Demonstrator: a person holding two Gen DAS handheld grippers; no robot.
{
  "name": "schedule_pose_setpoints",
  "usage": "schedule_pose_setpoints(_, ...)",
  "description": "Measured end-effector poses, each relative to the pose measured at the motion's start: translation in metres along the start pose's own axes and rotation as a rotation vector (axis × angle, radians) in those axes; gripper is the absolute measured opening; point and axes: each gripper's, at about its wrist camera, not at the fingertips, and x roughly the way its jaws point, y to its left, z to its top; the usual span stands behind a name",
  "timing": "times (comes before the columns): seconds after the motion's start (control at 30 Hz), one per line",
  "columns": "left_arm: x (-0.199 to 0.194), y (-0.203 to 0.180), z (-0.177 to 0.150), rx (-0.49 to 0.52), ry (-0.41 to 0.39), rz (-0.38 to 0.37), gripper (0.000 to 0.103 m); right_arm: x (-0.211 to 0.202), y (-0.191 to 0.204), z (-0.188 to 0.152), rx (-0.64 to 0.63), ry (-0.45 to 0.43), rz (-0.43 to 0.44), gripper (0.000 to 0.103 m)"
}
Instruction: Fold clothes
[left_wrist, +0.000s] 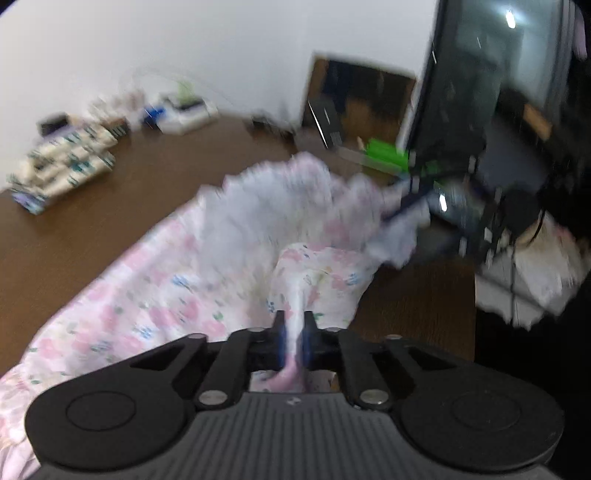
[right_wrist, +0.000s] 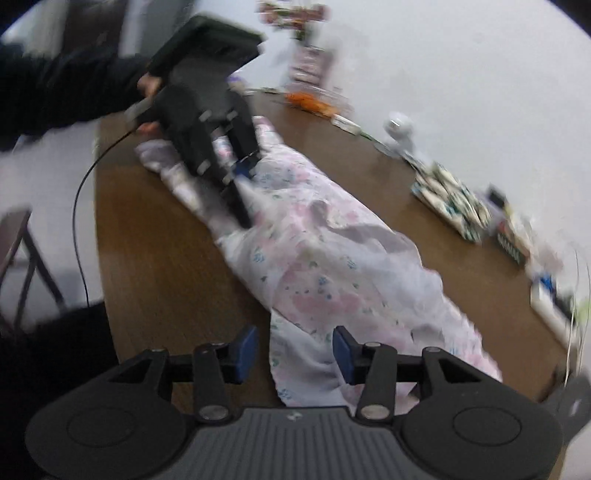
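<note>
Pink-flowered cloth (right_wrist: 325, 258) lies stretched in a long rumpled strip along the brown table (right_wrist: 155, 258), one end by the near edge, the other reaching away. Left gripper (left_wrist: 294, 332) has its jaws pressed together on a bunched fold of the cloth, pulling it up into a ridge. From the right wrist camera the same gripper (right_wrist: 242, 173) shows at the far end, a hand (right_wrist: 149, 86) on its handle. Right gripper (right_wrist: 294, 350) sits with jaws spread wide, the near end of the cloth between the blue pads (right_wrist: 246, 349), nothing pinched. Patterned boxes (right_wrist: 448, 201) sit along the wall side, all blurred.
</note>
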Motion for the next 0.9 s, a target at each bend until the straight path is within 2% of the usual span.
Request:
schedule_pose_setpoints(0.07,-0.014,0.002,-0.002,-0.036,-0.057,0.036,0.005,0.010,0.000,0.002,-0.055,0.001,0.009,0.048)
schedule_pose_setpoints(0.13,-0.020,0.004,-0.004,-0.065,-0.062,0.065,0.005,0.025,-0.008,0.005,-0.035,0.026,0.036,0.047)
schedule_pose_setpoints(0.17,-0.018,0.002,-0.005,-0.064,-0.049,0.069,0.005,0.030,-0.017,0.005,0.018,0.043,0.062,0.041)
schedule_pose_setpoints(0.23,-0.013,-0.006,-0.007,-0.045,-0.011,0.061,0.006,0.041,-0.036,0.004,0.150,0.081,0.123,0.014)
schedule_pose_setpoints(0.27,-0.009,-0.011,-0.009,-0.028,0.011,0.050,0.006,0.039,-0.039,0.002,0.164,0.096,0.141,0.002)
schedule_pose_setpoints(0.33,-0.005,-0.029,-0.014,0.026,0.043,0.009,0.010,0.028,-0.041,-0.003,0.164,0.115,0.181,0.002)
schedule_pose_setpoints(0.37,-0.003,-0.037,-0.017,0.053,0.059,-0.012,0.017,0.020,-0.041,-0.005,0.166,0.118,0.210,0.003)
schedule_pose_setpoints(0.4,-0.001,-0.045,-0.019,0.078,0.073,-0.029,0.024,0.011,-0.041,-0.007,0.168,0.121,0.239,0.009)
schedule_pose_setpoints(0.43,0.001,-0.051,-0.020,0.098,0.079,-0.026,0.027,0.003,-0.041,-0.009,0.170,0.124,0.267,0.010)
schedule_pose_setpoints(0.47,0.003,-0.056,-0.021,0.118,0.085,-0.024,0.027,-0.009,-0.044,-0.008,0.183,0.081,0.297,0.016)
schedule_pose_setpoints(0.53,0.006,-0.066,-0.023,0.155,0.096,-0.020,0.029,-0.019,-0.061,0.002,0.227,-0.029,0.302,0.032)
schedule_pose_setpoints(0.57,0.008,-0.067,-0.022,0.162,0.097,-0.017,0.031,-0.023,-0.071,0.007,0.249,-0.084,0.300,0.047)
schedule_pose_setpoints(0.6,0.009,-0.068,-0.022,0.168,0.098,-0.014,0.031,-0.028,-0.080,0.012,0.272,-0.139,0.297,0.051)
schedule_pose_setpoints(0.67,0.013,-0.070,-0.020,0.180,0.100,-0.007,0.031,0.000,-0.089,0.018,0.256,-0.088,0.284,0.049)
schedule_pose_setpoints(0.73,0.013,-0.073,-0.020,0.191,0.100,0.001,0.027,0.033,-0.097,0.023,0.233,-0.016,0.269,0.045)
schedule_pose_setpoints(0.77,0.013,-0.075,-0.020,0.196,0.100,0.007,0.021,0.050,-0.101,0.025,0.220,0.020,0.262,0.040)
schedule_pose_setpoints(0.83,0.011,-0.079,-0.020,0.205,0.098,0.015,0.016,0.083,-0.109,0.030,0.196,0.091,0.247,0.024)
schedule_pose_setpoints(0.87,0.009,-0.080,-0.021,0.204,0.097,0.009,0.015,0.086,-0.109,0.030,0.181,0.101,0.243,0.008)
schedule_pose_setpoints(0.9,0.007,-0.081,-0.021,0.205,0.099,0.009,0.012,0.085,-0.108,0.030,0.165,0.102,0.241,0.000)
